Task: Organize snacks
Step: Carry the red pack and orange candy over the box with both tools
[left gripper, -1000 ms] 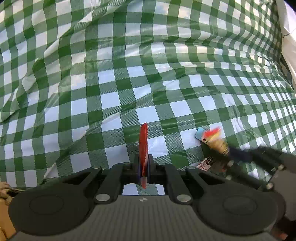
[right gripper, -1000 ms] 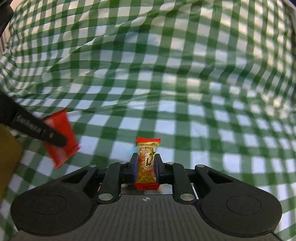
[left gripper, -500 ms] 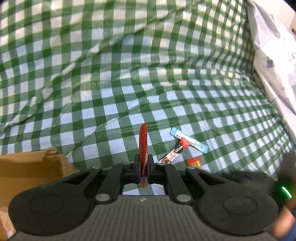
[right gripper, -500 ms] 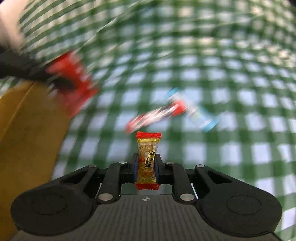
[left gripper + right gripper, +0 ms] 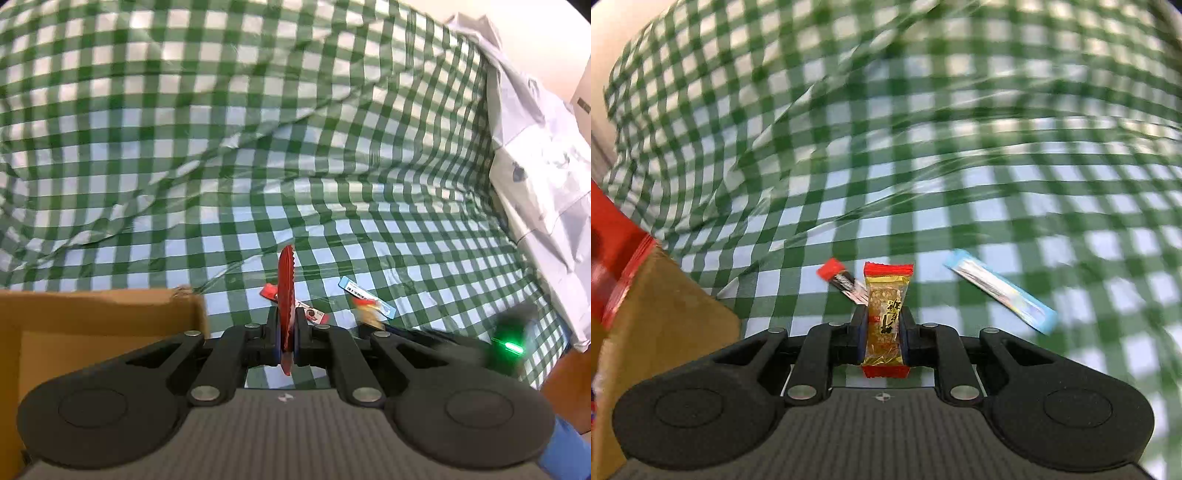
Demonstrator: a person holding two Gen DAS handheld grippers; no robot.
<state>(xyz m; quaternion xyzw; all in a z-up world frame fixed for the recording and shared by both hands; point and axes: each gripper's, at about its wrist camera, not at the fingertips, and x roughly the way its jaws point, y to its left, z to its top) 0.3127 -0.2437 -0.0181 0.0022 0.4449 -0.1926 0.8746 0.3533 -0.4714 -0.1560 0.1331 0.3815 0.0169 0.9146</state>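
The left gripper (image 5: pixel 286 328) pinched a red packet (image 5: pixel 286 291) edge-on, beside a cardboard box (image 5: pixel 99 321). The right gripper (image 5: pixel 884 332) clamped a golden snack bar (image 5: pixel 886 314) upright; a blue sachet (image 5: pixel 1001 291) lay just right on the checked cloth (image 5: pixel 923 147).

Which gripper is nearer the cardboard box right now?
Left. The left gripper, shut on a red packet, sits right beside the cardboard box corner. The right gripper, holding a gold snack bar, is farther right.
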